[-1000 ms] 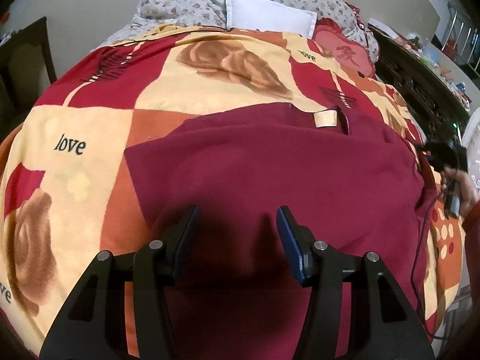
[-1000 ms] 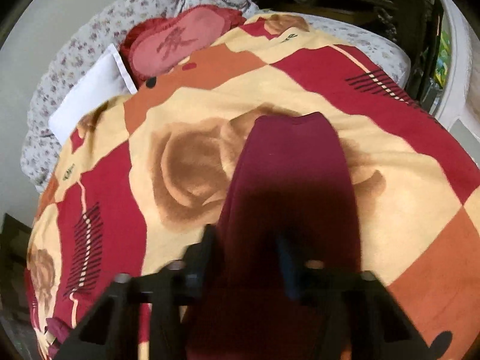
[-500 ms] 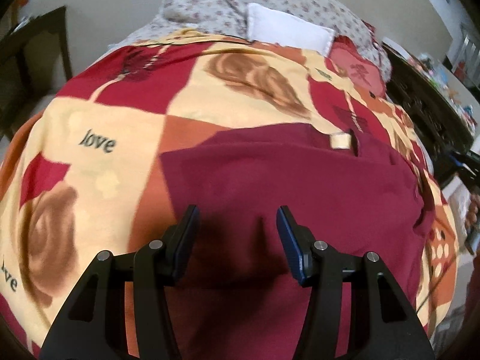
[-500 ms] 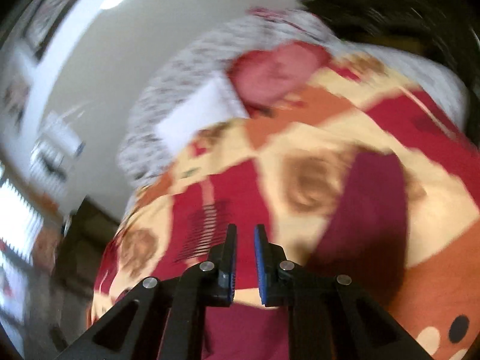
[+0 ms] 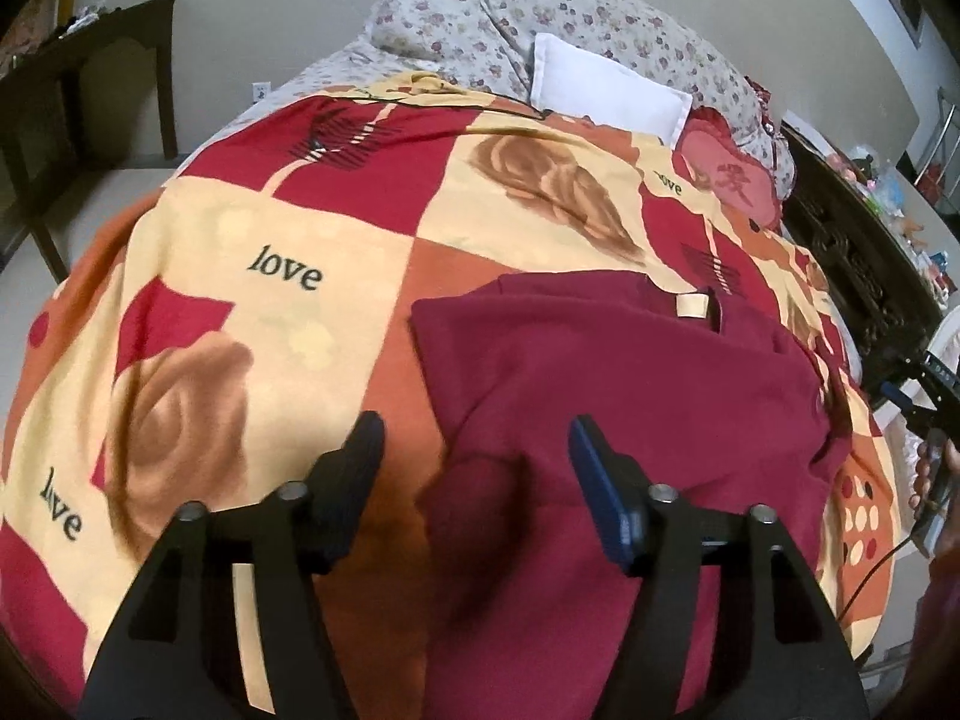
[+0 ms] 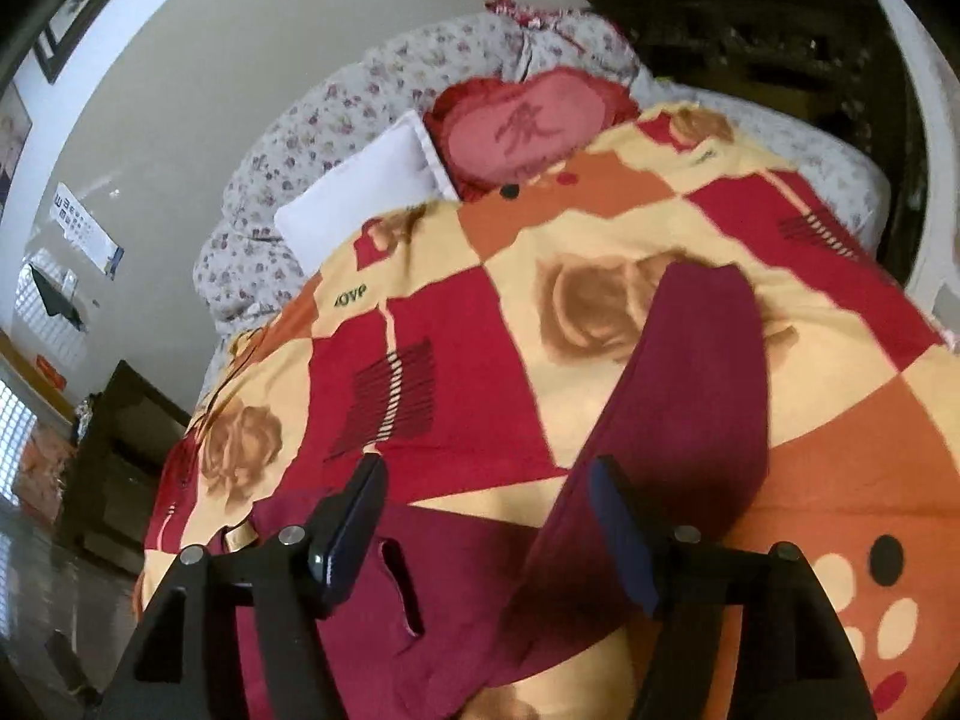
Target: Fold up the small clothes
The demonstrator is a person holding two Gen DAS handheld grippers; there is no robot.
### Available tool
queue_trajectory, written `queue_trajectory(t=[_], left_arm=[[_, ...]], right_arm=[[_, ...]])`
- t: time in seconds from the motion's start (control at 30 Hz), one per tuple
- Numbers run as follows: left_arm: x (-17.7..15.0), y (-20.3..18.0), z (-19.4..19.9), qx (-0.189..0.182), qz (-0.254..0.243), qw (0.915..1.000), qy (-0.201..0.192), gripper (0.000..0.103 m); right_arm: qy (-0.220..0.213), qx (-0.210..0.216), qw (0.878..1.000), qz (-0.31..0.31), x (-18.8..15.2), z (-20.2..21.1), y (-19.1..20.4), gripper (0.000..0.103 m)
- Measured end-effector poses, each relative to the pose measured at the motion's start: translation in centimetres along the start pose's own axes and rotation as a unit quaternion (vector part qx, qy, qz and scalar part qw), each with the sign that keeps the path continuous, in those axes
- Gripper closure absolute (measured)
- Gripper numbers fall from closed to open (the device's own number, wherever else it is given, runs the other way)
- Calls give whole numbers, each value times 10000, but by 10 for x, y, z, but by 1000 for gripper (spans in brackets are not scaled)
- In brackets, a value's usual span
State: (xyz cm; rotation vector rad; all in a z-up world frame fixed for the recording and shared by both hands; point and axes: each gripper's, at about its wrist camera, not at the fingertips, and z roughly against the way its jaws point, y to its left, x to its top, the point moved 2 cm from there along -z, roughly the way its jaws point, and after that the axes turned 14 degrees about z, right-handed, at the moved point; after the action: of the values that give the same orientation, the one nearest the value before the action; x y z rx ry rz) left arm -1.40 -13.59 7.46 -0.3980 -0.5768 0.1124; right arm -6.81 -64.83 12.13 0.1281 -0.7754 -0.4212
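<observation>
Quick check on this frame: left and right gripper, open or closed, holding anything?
Left gripper: open, holding nothing, above the maroon shirt.
Right gripper: open, holding nothing, above the shirt's sleeve.

Matt maroon cloth shirt (image 5: 630, 396), fleecy blanket (image 5: 288, 228)

Your right gripper (image 6: 483, 483) is spread wide, holding nothing, above the maroon garment (image 6: 690, 396) on the patterned blanket (image 6: 456, 324).

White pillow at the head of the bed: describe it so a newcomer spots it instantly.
Start at the bed's patterned blanket and follow it to the far end, where floral bedding is heaped. The white pillow leans against that heap, beside a red heart cushion. It is the only plain, unprinted item there.
</observation>
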Motion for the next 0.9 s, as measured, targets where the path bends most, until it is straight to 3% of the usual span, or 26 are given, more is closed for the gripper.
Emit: queue_trajectory(t=[0.23, 0.4, 0.5, 0.53, 0.57, 0.6, 0.67, 0.77, 0.8, 0.9], left_arm=[[-4, 1, 0, 11, -5, 10000, 32, 37], [-3, -1, -15, 90, 19, 9997, 234, 37], [1, -3, -22, 144, 2, 9996, 248, 37], [3, -3, -23, 171, -4, 9996, 226, 37], [4, -3, -24, 188, -7, 9996, 216, 37], [6, -2, -26, 200, -3, 9996, 207, 37], [8, 0, -28, 212, 29, 9996, 201, 37], [11, 2, -29, 193, 49, 9996, 200, 37], [12, 3, -28, 194, 52, 9996, 177, 37], [17, 5, -21, 156, 89, 9998, 85, 37]], right_arm=[[580, -598, 9962, -245, 21, -54, -28, 36], [1120, -1452, 9819, -472, 32, -115, -62, 36], [1233, -1447, 9788, -764, 31, -135, -87, 37], [1189, -1467, 9787, -807, 30, -137, -95, 42], [1143, -1525, 9782, -830, 29, -137, -101, 65], [1085, -1473, 9793, -861, 27, -135, -108, 81], [1025, -1254, 9827, -898, 24, -128, -116, 90], [634, -642, 9923, -850, 28, -99, -112, 92], [372, -179, 9959, -807, 31, -81, -101, 92], [-24, 665, 9971, -357, 40, -42, -53, 93]])
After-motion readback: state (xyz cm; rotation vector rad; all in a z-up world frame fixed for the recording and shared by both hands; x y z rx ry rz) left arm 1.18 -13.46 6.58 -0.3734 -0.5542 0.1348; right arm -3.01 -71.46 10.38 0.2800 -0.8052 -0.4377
